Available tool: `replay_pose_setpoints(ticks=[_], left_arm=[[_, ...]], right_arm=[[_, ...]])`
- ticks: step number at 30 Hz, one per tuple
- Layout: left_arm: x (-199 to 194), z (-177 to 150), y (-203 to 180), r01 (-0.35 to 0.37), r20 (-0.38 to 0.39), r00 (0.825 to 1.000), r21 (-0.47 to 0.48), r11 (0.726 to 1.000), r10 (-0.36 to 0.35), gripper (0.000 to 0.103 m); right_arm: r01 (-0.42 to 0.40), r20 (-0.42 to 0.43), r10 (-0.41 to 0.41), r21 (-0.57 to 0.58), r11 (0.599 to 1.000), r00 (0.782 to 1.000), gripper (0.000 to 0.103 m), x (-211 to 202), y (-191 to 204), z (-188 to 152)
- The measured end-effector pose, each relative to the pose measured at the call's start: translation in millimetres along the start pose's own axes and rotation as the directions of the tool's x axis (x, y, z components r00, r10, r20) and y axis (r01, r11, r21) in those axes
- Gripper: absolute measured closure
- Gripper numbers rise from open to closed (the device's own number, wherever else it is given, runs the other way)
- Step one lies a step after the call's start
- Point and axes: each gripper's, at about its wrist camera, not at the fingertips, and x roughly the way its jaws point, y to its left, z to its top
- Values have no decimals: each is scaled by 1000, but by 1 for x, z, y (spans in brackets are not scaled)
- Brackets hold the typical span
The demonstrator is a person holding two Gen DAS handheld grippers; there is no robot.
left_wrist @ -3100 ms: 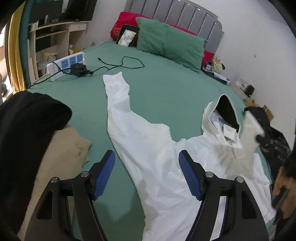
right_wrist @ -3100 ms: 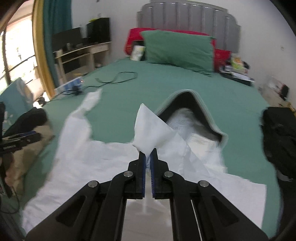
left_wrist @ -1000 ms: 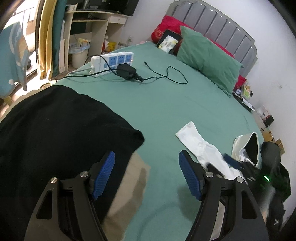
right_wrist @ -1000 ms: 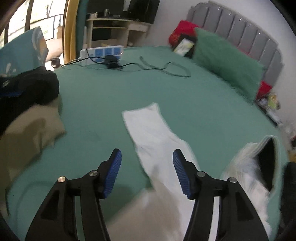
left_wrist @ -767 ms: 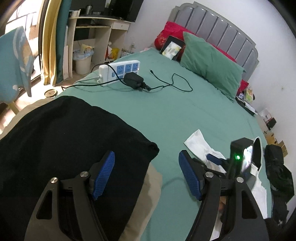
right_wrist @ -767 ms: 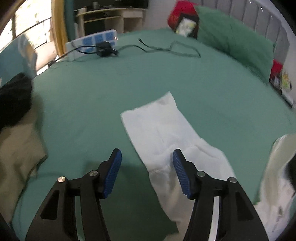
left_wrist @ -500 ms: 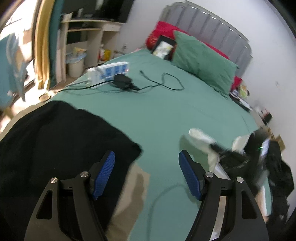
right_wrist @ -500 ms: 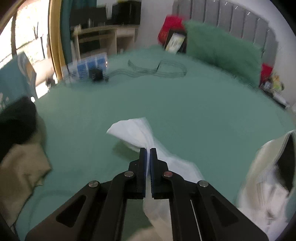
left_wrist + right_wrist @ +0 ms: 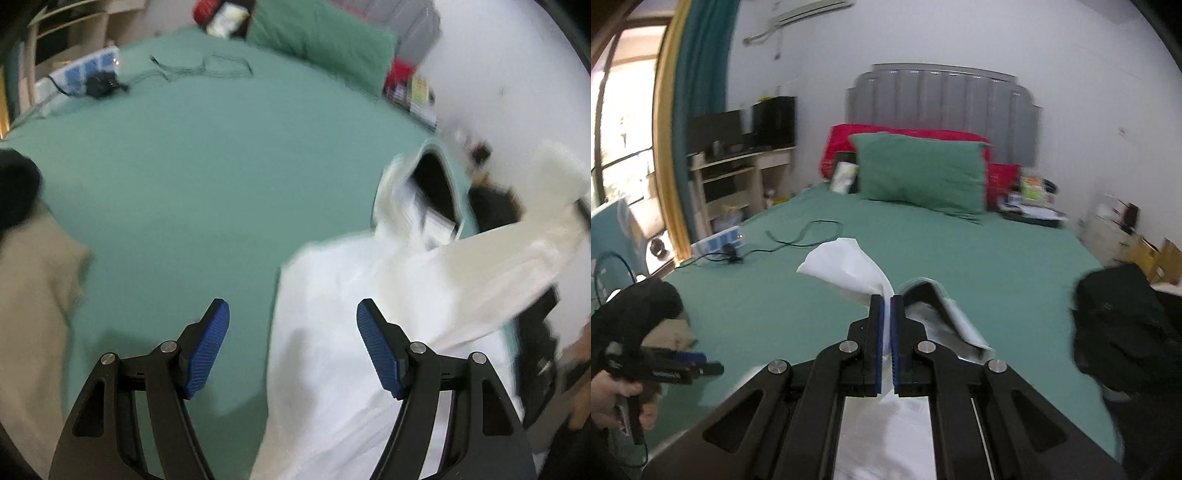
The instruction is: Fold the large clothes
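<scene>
Where half a second ago sat low over the bed [image 9: 960, 258] with the sleeve [image 9: 849, 269] bunched just ahead, now rides higher, sleeve end lifted clear of the sheet and fanning up and left from the pads. Right gripper [image 9: 885, 347] clamped narrow on that sleeve, white cloth squeezed between the blue pads, pointing level toward the headboard. In the left wrist view, same sleeve [image 9: 517, 243] swung up across the right side, blurred by motion; earlier that view faced mostly a black garment and bare sheet, now faces the jacket [image 9: 351, 350] body.

Left gripper [image 9: 293, 354] spread wide and holding nothing, poised above the jacket's left edge near the foot edge of the bed [image 9: 203, 166], tilted down. From the right wrist view, left gripper [image 9: 687, 367] seen at the near left corner, carried in a bare hand [image 9: 617, 402].

One white hooded jacket, lying along the bed's right side, hood [image 9: 436, 184] open toward the pillows. One green pillow [image 9: 919, 173], one red pillow [image 9: 905, 136] behind it. One power strip [image 9: 718, 238] with a black cable [image 9: 809, 232] at the left edge. One black garment [image 9: 14, 188] on a beige one [image 9: 33, 295] at the near left corner. One dark heap [image 9: 1123, 332] at the right edge.
</scene>
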Motion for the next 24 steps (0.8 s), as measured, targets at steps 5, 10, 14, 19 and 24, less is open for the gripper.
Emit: replay_pose_setpoints(ticks=[5,10,14,19,24], left_arm=[[36,-17,-19,-22,-108,994,53,998,28,62],[42,-24,-18,-116,-51,991,123,986,123,100],[38,-12,-3,-157,20,987,46,986,157,102],[29,1,12,-151,45,987,-21,988,151,102],[34,0,19,-106,-18,994,-96,990,104,91]], right_arm=[[22,-95,-4,185,982,995,99,0,-80,-48],[61,-170,-10,292,955,985,98,3,-130,-106],[86,-323,55,406,910,945,98,25,-158,-164],[125,-412,101,487,865,906,98,31,-178,-212],[132,-275,-14,416,900,961,92,-2,-172,-178]])
